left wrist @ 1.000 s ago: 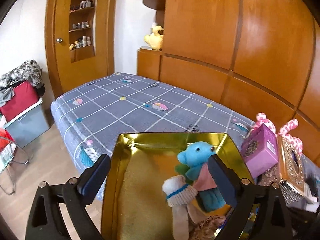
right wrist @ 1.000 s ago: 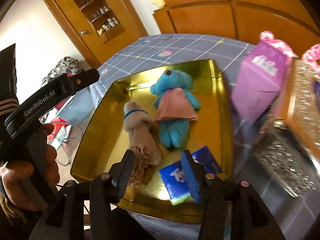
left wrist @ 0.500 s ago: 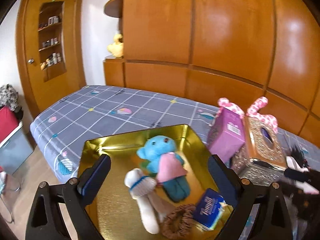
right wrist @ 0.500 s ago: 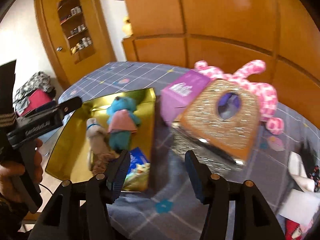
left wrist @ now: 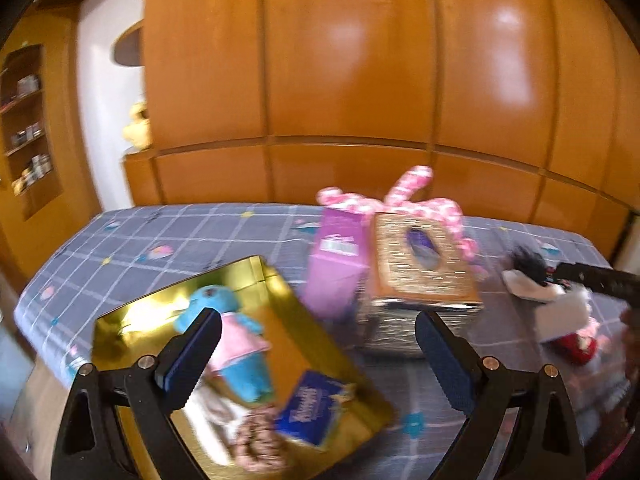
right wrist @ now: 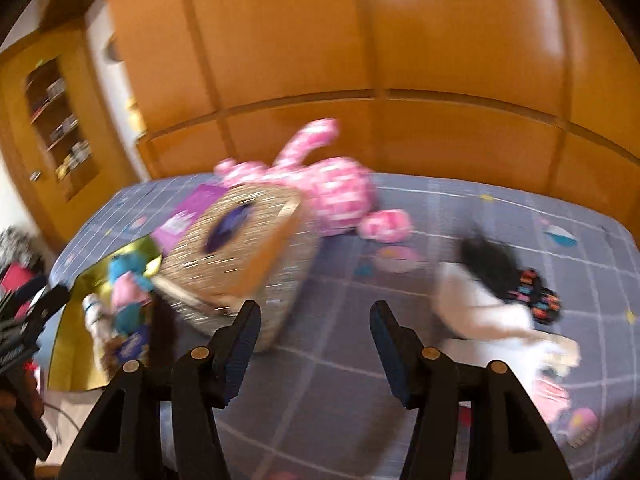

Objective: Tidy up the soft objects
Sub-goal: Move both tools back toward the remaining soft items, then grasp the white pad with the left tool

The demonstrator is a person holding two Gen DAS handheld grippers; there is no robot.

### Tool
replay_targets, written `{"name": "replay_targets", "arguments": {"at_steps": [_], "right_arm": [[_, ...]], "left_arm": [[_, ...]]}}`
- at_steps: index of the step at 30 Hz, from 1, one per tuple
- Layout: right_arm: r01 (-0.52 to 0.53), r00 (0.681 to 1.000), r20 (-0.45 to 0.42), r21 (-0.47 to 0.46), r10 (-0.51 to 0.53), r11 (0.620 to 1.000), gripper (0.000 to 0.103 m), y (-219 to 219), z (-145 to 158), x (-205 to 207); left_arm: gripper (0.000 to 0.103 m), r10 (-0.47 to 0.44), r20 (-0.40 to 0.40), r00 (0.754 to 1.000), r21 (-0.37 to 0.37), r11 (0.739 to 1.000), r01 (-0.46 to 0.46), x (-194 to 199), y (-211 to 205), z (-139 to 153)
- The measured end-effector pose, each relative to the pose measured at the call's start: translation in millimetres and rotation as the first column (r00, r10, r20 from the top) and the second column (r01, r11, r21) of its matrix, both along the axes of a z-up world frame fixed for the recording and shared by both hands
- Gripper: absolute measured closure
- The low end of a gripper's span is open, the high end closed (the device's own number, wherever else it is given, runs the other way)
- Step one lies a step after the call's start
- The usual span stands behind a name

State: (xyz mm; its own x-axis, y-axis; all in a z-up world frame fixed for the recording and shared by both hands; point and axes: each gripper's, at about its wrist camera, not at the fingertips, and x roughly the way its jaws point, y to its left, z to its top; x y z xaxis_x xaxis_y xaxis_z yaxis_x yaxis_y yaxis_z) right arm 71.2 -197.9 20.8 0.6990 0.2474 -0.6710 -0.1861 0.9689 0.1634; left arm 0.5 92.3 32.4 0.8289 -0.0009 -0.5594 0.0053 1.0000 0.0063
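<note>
Wood panels (left wrist: 360, 80) back a bed (left wrist: 180, 240) under a grey checked cover, and both views are smeared by motion. At the bed's left end lies a gold tray (left wrist: 308, 344). In it are a blue plush (left wrist: 236, 340) in a pink dress, a pale sock toy (left wrist: 212, 420) beside it, a brown scrunchie (left wrist: 256, 440) and a blue tissue pack (left wrist: 312, 404) at the near edge. Just right of the tray stands a purple box (left wrist: 336, 264), touching a glittery gold tissue box (left wrist: 420, 268) with an oval opening on top. Behind these two sprawls a pink spotted plush (right wrist: 332, 188), its long ear sticking up. Well apart from it, toward the bed's right end, lies a black-and-white plush (right wrist: 488, 300); beside it shows a dark patch (right wrist: 536, 292) with bright specks, too blurred to name.

Left tool (left wrist: 316, 352) hangs above the tray's right side with its jaws wide apart, gripping nothing; its left finger overlaps the blue plush in the view, but whether it touches it is unclear. Right tool (right wrist: 314, 336) hovers over bare cover between the tissue box and the black-and-white plush, jaws apart and empty, touching nothing.
</note>
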Motion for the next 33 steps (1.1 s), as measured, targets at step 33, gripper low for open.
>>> {"name": "replay_targets", "arguments": {"at_steps": [33], "right_arm": [[0.502,0.863,-0.132,0.338,-0.488,0.796,0.038,-214.7,-33.0,-26.9]], "left_arm": [[0.002,-0.763,-0.242,0.599,0.079,0.6,0.796,96.8,-312.6,-96.0]]}}
